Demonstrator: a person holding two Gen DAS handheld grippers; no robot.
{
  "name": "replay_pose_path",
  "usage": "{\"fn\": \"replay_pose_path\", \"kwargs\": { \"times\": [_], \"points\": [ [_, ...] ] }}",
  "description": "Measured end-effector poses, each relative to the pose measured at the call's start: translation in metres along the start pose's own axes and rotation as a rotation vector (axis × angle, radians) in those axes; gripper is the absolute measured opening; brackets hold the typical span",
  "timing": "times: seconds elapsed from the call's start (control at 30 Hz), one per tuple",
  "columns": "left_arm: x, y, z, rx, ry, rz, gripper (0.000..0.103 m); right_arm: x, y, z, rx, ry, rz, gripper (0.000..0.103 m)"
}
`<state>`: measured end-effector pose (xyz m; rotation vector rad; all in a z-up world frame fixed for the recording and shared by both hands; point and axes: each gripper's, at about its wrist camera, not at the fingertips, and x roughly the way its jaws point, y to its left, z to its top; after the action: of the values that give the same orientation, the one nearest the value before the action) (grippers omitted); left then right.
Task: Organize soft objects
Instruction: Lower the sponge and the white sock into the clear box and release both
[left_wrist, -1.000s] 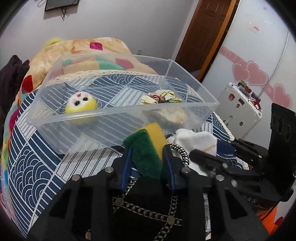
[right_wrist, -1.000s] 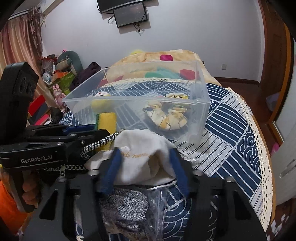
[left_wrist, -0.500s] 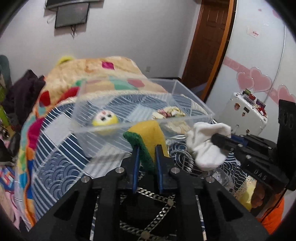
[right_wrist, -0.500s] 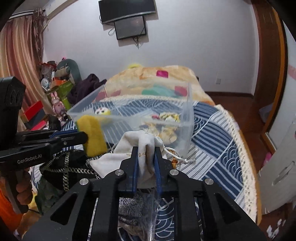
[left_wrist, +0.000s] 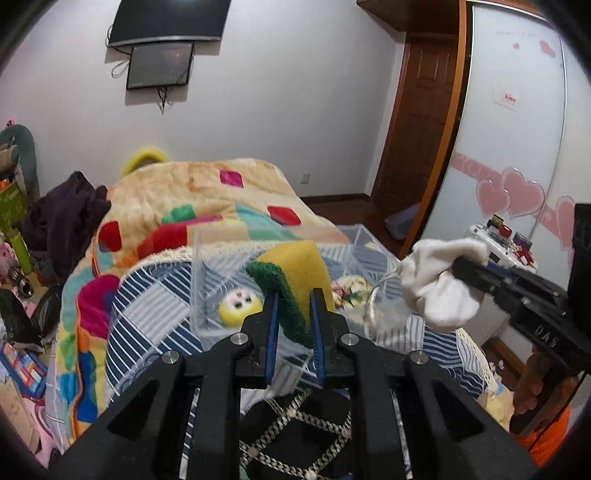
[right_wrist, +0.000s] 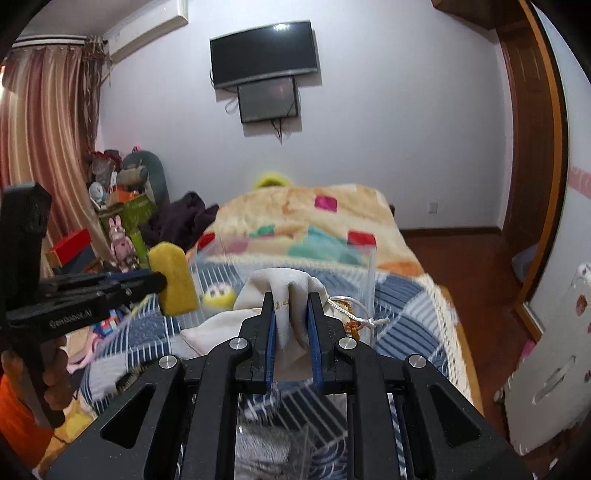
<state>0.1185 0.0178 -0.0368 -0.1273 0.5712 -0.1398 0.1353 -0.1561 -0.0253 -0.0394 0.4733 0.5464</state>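
Observation:
My left gripper (left_wrist: 293, 295) is shut on a yellow sponge with a green scrub side (left_wrist: 295, 277) and holds it up in front of the clear plastic bin (left_wrist: 197, 288). My right gripper (right_wrist: 291, 299) is shut on a white cloth pouch (right_wrist: 284, 306) with a drawstring, raised near the bin (right_wrist: 371, 280). The pouch (left_wrist: 436, 284) and right gripper (left_wrist: 458, 269) show at the right of the left wrist view; the sponge (right_wrist: 175, 280) and left gripper (right_wrist: 159, 282) show at the left of the right wrist view. A yellow plush ball (left_wrist: 238, 308) and a patterned soft toy (left_wrist: 349, 290) lie in the bin.
The bin stands on a blue-and-white patterned bedspread (left_wrist: 147, 317). A colourful blanket (left_wrist: 192, 199) lies behind it. A black bag with a chain strap (left_wrist: 295, 428) lies below my left gripper. A white cabinet (left_wrist: 495, 243) stands right, clutter (right_wrist: 122, 206) left.
Both grippers have risen with the sponge and the pouch, lifting them off the bed to above the level of the bin's near rim. The bin now looks lower and farther.

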Motion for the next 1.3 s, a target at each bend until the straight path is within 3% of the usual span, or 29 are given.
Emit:
{"fn": "replay_pose_path", "kwargs": {
  "times": [0.2,0.37,0.6,1.03,1.3],
  "points": [
    [0.004,0.005,0.021,0.009,-0.025,0.034,0.016,0.004,0.007,0.028,-0.026,-0.077,-0.01,0.014],
    [0.015,0.005,0.032,0.019,-0.025,0.057,0.016,0.021,0.014,0.04,-0.039,-0.087,-0.022,0.014],
    [0.045,0.002,0.03,0.044,0.036,0.073,0.016,0.057,0.016,0.037,-0.052,-0.015,-0.041,0.014],
    [0.108,-0.004,0.012,0.098,0.236,0.078,0.016,0.107,0.011,0.014,-0.086,0.176,-0.056,0.014],
    [0.119,-0.004,0.006,0.098,0.287,0.076,0.016,0.123,0.011,0.003,-0.123,0.262,-0.059,0.014]
  ]
}}
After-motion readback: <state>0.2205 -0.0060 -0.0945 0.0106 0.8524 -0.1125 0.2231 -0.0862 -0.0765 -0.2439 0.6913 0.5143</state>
